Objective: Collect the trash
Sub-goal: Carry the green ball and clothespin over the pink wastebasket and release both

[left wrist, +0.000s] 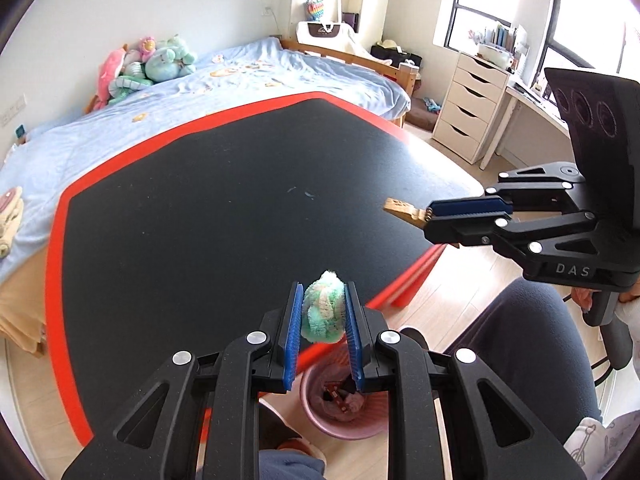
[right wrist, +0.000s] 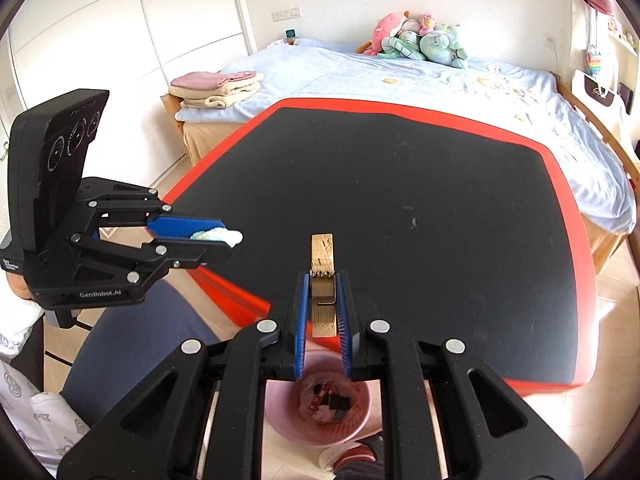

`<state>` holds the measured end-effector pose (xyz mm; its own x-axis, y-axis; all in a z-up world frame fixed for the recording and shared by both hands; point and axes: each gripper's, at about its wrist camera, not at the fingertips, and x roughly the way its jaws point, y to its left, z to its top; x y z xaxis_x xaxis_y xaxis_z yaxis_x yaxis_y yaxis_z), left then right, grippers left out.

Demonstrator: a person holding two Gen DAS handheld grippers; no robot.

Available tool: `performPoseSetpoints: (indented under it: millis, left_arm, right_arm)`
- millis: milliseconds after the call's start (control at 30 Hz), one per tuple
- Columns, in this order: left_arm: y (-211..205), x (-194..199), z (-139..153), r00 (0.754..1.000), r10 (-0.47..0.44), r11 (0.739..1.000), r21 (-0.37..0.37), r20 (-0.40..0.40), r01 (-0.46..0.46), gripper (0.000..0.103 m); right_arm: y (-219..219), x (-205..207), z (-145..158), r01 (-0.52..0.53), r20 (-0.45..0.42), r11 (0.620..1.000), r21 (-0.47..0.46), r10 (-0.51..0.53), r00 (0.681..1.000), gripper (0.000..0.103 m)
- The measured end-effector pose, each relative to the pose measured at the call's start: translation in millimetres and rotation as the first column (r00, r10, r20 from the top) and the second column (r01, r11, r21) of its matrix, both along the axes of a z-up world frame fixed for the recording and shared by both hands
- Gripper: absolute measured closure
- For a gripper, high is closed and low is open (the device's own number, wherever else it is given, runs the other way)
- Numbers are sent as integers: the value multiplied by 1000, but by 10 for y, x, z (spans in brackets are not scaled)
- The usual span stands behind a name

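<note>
My left gripper [left wrist: 323, 298] is shut on a fluffy green-and-white pom-pom [left wrist: 323, 308] and holds it over the near edge of the black table [left wrist: 224, 208]. It also shows in the right wrist view [right wrist: 224, 240], with the pom-pom [right wrist: 218, 236] sticking out of it. My right gripper [right wrist: 323, 288] is shut on a wooden clothespin [right wrist: 322, 272], held near the table's front edge. It shows in the left wrist view [left wrist: 430, 214] with the clothespin [left wrist: 402, 210]. A pink trash bin [left wrist: 340, 404] [right wrist: 320, 404] with scraps inside stands on the floor below both grippers.
The table has a red border [left wrist: 56, 240]. A bed [right wrist: 400, 76] with plush toys [right wrist: 420, 40] lies behind it. White drawers [left wrist: 468, 108] and a desk stand at the right. The person's dark-trousered leg [left wrist: 520, 344] is beside the bin.
</note>
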<state>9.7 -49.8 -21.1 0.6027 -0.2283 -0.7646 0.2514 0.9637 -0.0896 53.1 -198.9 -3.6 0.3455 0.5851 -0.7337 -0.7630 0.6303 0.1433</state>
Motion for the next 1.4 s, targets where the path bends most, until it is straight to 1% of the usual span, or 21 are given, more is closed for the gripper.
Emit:
performPoseSetpoints:
  millis: [233,500,700,1133,1233,1267,1300,1333,1367,1400]
  left_arm:
    - [-75,-244,-6,1000,-2,1000,-7,0,2,83]
    - [-148,-453,-121,1000,-5,1000,-25,-23,4,83]
    - [-178,-523,-205,999,-10,999,-37,-44,8,83]
    - [-233,-539,-240,998,-27,999,-47,-50,24,82]
    - [-232,-526,-261,998,-25,998,-52,-53,22,76]
    - [-226,-515,-270,998,-20,999,-47,-56,18,69]
    - [-228,-506,-279,998,-11,999,-46,-58,9,53]
    - [-216,-503,-278,998,-4,999,-49,-55,1,46]
    - [-205,-505,-272,999,6,999,-51,-47,-8,35]
    - [-185,-512,-263,999,19,998,-51,-38,-20,22]
  right_arm:
    - [-224,-433,-85,15,-22,1000,-8,-15,1000,90]
    - [-394,-691,-247,29,-70,999,-18,-30,997,90]
    - [-391,-734,-280,24,-82,999,-21,-26,996,90]
    - [-429,-715,-281,17,-95,1000,-5,-17,995,90]
    - [-432,-698,-290,16,-98,1000,-3,-17,995,89]
    - [-433,-687,-297,19,-102,1000,-3,-19,995,88]
    - [-430,-679,-301,20,-102,1000,-7,-21,995,76]
    - [-426,-676,-309,23,-97,1000,-15,-25,995,63]
    - [-432,-671,-315,31,-96,999,-14,-32,995,37]
    - [-444,-666,-316,37,-97,999,-5,-38,995,23]
